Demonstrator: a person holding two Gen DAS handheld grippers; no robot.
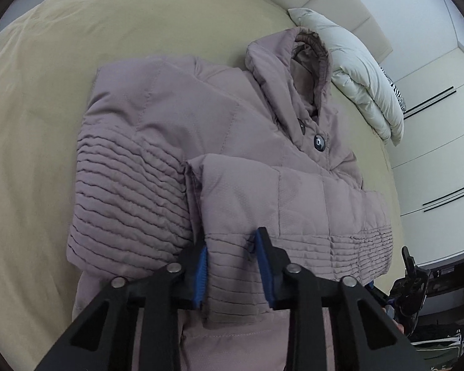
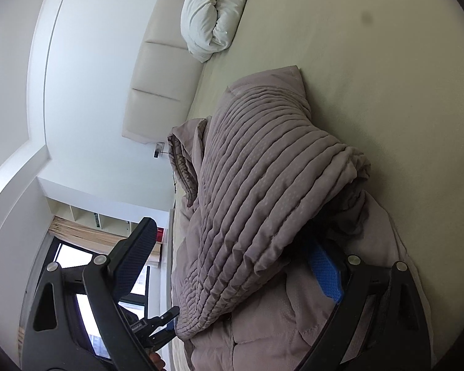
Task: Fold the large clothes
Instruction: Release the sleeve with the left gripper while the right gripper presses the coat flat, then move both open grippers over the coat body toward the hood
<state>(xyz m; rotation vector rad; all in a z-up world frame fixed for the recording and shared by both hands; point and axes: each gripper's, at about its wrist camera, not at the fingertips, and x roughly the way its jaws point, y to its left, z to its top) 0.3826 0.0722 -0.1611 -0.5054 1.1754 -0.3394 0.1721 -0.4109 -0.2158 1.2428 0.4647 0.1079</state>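
A mauve padded jacket (image 1: 170,108) lies front up on the bed, hood (image 1: 294,61) toward the pillow. One sleeve (image 1: 294,204) is folded across its chest. My left gripper (image 1: 232,241) is shut on that sleeve's ribbed cuff, with a blue pad pressed on each side. In the right wrist view the ribbed sleeve (image 2: 263,201) drapes between the wide-apart fingers of my right gripper (image 2: 232,232), which is open. Its far pad (image 2: 324,275) sits partly under the fold without pressing. The left gripper (image 2: 161,324) shows there at the cuff's end. The other ribbed sleeve (image 1: 123,191) lies folded on the left side.
The beige bed sheet (image 1: 46,92) stretches wide around the jacket. A white folded duvet (image 1: 355,77) lies by the padded headboard (image 2: 157,61). White wardrobe doors (image 1: 442,123) stand beyond the bed's edge. A window (image 2: 86,309) is on the far side.
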